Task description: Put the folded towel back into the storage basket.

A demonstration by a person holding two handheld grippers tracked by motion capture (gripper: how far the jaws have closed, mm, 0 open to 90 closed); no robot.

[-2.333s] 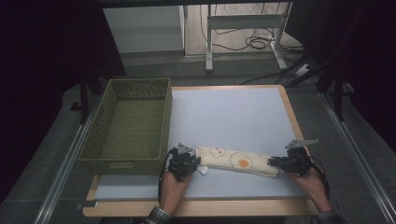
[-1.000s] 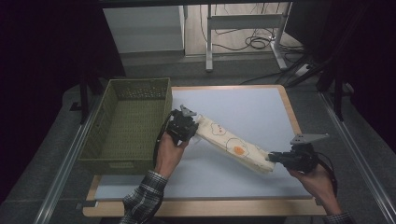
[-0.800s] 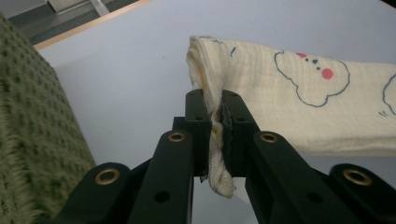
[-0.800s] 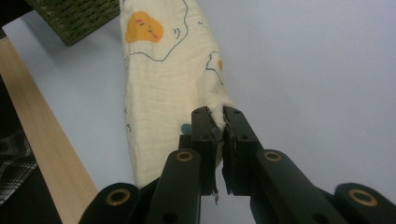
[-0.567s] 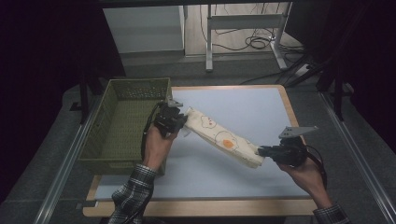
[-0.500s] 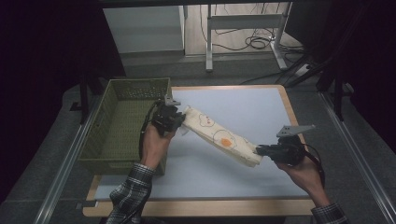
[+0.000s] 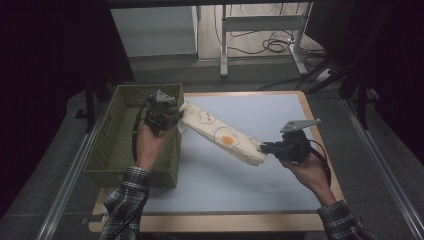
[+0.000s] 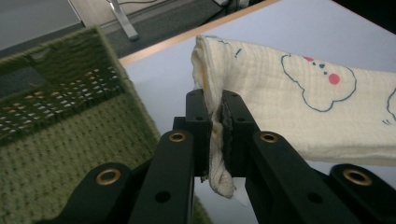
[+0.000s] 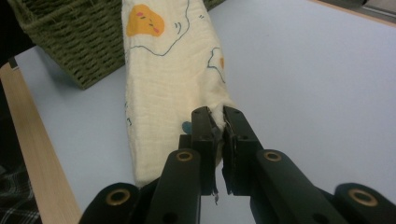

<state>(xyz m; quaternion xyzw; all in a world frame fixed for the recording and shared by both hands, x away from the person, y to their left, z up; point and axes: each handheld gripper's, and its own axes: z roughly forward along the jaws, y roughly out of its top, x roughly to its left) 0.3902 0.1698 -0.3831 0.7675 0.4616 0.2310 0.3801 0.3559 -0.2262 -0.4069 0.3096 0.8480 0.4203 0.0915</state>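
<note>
High view, left to right: left tongs (image 7: 172, 116) clamp one towel (image 7: 222, 139) end at the basket (image 7: 112, 150) rim mid-left, right tongs (image 7: 264, 147) pinch the other end center-right. Thin grips, so a tug could probably slip it loose.

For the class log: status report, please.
Left gripper and right gripper shut on folded cloth. Cloth aloft beside basket. Nothing in the way.

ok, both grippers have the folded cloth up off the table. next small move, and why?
Probably carry the right gripper toward the green basket. The folded cloth hangs pinched at both ends, and the left gripper is already at the basket's rim while the right end is over the table.
</note>
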